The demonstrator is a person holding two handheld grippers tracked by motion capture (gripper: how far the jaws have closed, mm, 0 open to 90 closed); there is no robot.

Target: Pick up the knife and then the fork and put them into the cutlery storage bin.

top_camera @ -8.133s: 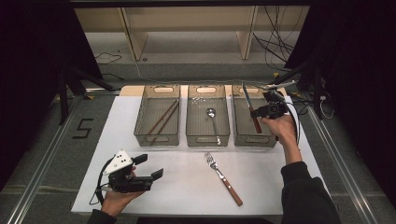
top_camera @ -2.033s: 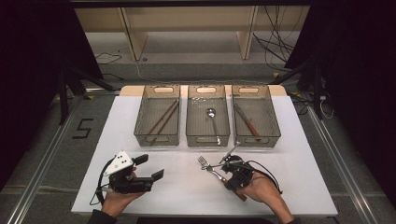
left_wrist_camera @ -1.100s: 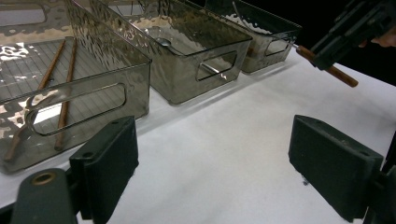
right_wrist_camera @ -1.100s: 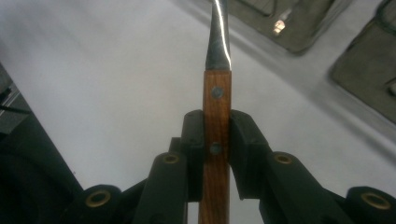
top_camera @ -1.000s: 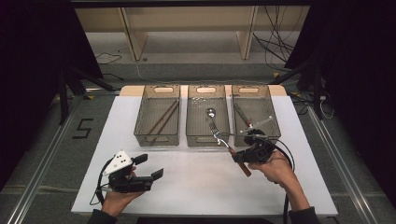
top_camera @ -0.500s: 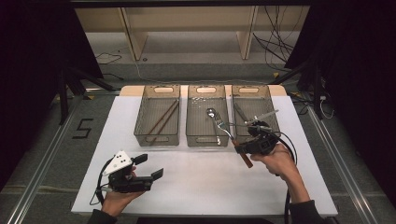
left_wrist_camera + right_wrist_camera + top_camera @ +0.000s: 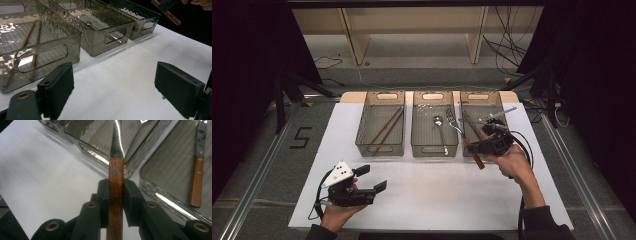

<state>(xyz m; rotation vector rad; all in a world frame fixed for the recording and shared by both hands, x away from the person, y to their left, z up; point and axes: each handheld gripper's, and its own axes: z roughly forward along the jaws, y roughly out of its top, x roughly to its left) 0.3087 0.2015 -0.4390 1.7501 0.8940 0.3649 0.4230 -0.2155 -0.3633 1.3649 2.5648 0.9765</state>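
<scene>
table (image 7: 422,195): white top, bare along the near edge and across the middle; no cutlery lying loose on it that I can see.
left bin (image 7: 380,131): far side of the table, toward the left edge; holds a pair of chopsticks (image 7: 387,127) lying lengthwise. Looks sorted.
middle bin (image 7: 434,130): centre of the far row; a spoon (image 7: 439,125) lies inside. Looks sorted.
right bin (image 7: 482,120): far row, toward the right edge; a wooden-handled knife (image 7: 197,170) already lies on its floor.
right tool (image 7: 482,146): jaws clamped nearly together on the wooden handle of the fork, gripped about mid-handle; held above the table, just in front of the gap between middle and right bins.
fork (image 7: 462,135): up off the table in the right tool, tilted, tines pointing toward the far edge and hanging over the near rim between middle bin and right bin; handle end points back toward the near edge. Not in any bin yet.
left tool (image 7: 367,187): near the near-left corner, resting low by the table, jaws spread wide with nothing between them; idle.
progress: judged late stage. Chopsticks, spoon and knife are binned; the fork is the last piece, lifted and carried most of the way.
left to do: pick the fork's bin (which one I cannot tell from its hover over the shared rims), lower it in, let go.
</scene>
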